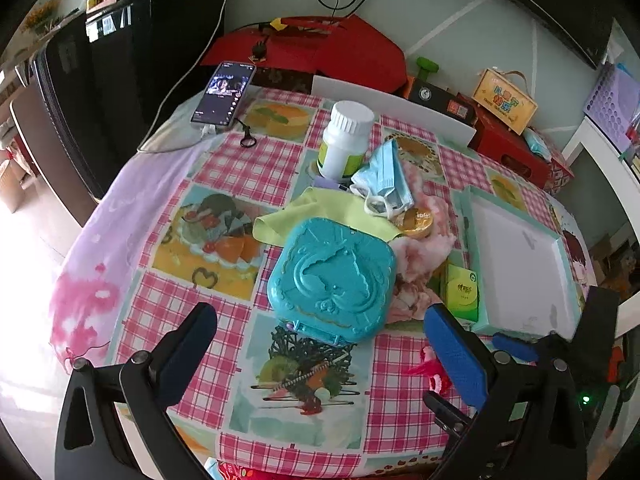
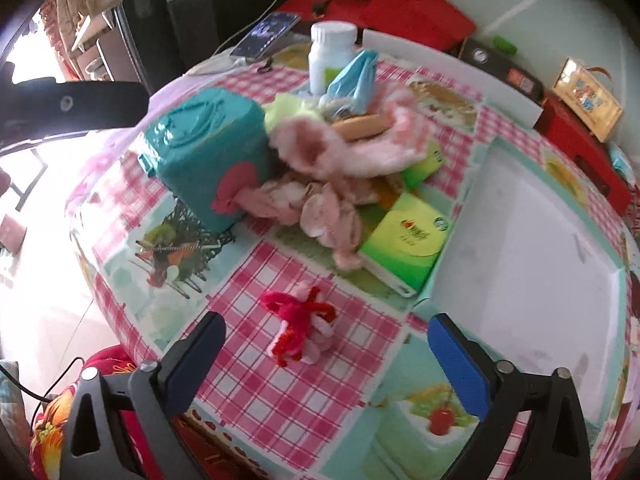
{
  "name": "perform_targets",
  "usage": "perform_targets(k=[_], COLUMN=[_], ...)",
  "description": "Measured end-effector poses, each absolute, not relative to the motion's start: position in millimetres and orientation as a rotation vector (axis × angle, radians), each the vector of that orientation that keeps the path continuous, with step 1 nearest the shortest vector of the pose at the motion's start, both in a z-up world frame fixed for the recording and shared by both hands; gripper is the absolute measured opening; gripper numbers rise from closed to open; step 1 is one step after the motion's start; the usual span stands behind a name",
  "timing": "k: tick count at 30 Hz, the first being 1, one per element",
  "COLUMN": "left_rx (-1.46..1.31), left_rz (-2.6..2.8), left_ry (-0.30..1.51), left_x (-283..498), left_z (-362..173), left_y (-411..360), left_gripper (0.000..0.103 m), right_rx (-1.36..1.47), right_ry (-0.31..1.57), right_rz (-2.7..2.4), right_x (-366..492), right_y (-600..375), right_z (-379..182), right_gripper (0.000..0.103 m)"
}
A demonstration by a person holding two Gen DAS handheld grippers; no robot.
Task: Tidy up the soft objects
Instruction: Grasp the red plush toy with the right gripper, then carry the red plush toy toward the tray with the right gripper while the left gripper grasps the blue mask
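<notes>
The right gripper (image 2: pixel 326 354) stands with its jaws wide and empty, low over the checked tablecloth (image 2: pixel 248 280). Just ahead at twelve o'clock, between the two fingers' lines, lies a small red-and-pink fuzzy toy (image 2: pixel 302 326), loose and apart from the rest. That looks like the piece to take first. To do it well, come straight down so both pads straddle the bulk of it, not the thin red loops, and close gently, since it will squash.

The left gripper (image 1: pixel 320 344) is likewise spread wide and holding nothing, with the teal embossed box (image 1: pixel 330 276) at its twelve o'clock. Beyond, at one o'clock, are the pink fluffy cloth (image 1: pixel 424 256), the blue face mask (image 1: pixel 386 182) and the yellow-green cloth (image 1: pixel 316 212). The white tray (image 2: pixel 532 240), at two o'clock in the right view, seems the likely destination.
</notes>
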State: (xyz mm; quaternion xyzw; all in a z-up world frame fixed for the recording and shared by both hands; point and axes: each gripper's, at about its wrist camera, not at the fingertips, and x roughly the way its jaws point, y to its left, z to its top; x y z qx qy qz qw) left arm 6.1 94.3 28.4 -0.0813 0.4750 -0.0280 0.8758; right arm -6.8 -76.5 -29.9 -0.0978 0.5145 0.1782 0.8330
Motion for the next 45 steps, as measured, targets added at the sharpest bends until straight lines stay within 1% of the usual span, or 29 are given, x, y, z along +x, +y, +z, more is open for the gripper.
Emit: perform_targets(k=[2, 3, 5, 7, 9, 10, 11, 13, 14, 17, 26, 36, 45], left_rx=[-0.176, -0.180, -0.182, -0.183, -0.184, -0.184, -0.184, -0.182, -0.182, -0.184, -0.185, -0.177, -0.172], left_rz=[-0.066, -0.072, -0.078, -0.082, -0.085, -0.087, -0.089, -0.091, -0.092, -0.095, -0.097, -0.113, -0.124], left_ry=[0.997, 1.002, 1.005, 1.012, 1.019, 1.019, 1.017, 1.017, 1.017, 1.022, 1.032, 0.995, 1.015], left_x=[8, 9, 10, 12, 14, 15, 15, 16, 17, 20, 23, 53, 100], left_z=[27, 25, 24, 23, 22, 22, 23, 23, 23, 22, 21, 50, 61], left_y=[94, 94, 95, 95, 95, 95, 95, 94, 94, 93, 91, 77, 40], left_gripper=[0.103, 0.103, 0.103, 0.103, 0.103, 0.103, 0.103, 0.103, 0.103, 0.103, 0.103, 0.103, 0.103], right_rx=[-0.200, -0.199, -0.197, -0.199, -0.207, -0.210, -0.212, -0.213, -0.211, -0.193, -0.140, -0.124, -0.084], right_ry=[1.115, 1.128, 1.148, 1.160, 1.166, 1.173, 1.178, 1.186, 1.189, 1.187, 1.168, 0.984, 0.907], right_rz=[0.386, 0.388, 0.393, 0.400, 0.405, 0.409, 0.412, 0.416, 0.419, 0.428, 0.446, 0.400, 0.229], right_x=[-4, -2, -2, -2, -3, -3, 0, 1, 5, 3, 0, 14, 48], right_y=[-76, -75, -73, -71, -68, -67, -64, -63, -64, -64, -77, -106, -153], right_z=[-35, -39, -43, -45, -47, -48, -49, -52, -55, -55, -41, 26, 67], right_gripper=[0.085, 0.082, 0.073, 0.070, 0.061, 0.051, 0.045, 0.042, 0.038, 0.035, 0.034, 0.034, 0.034])
